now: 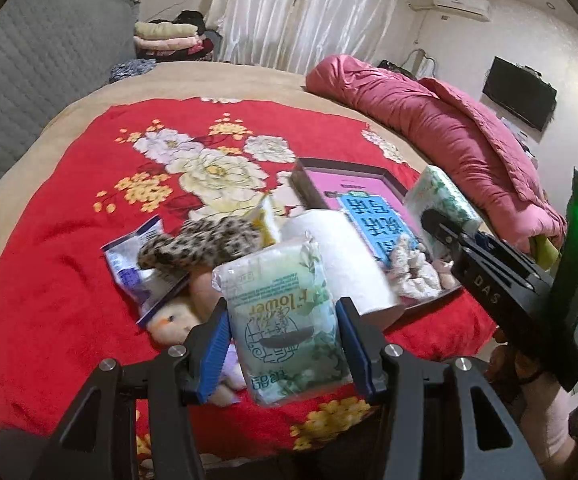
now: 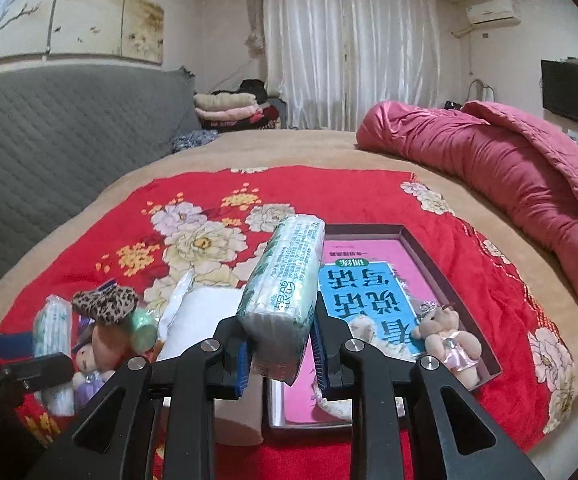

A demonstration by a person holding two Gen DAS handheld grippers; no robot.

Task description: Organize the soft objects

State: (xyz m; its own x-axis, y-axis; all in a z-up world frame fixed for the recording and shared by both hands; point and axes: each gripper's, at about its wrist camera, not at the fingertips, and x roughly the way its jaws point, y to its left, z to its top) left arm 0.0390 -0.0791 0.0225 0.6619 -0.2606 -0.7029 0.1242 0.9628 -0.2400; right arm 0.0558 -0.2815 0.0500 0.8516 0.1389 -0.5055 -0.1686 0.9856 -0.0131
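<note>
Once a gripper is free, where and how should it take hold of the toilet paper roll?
Grip the roll across its round white sides near the middle, coming down from above. It lies on its side on the red blanket beside the box, so the curved flanks face out and should squash under the pads. Both grippers already hold tissue packs.
</note>
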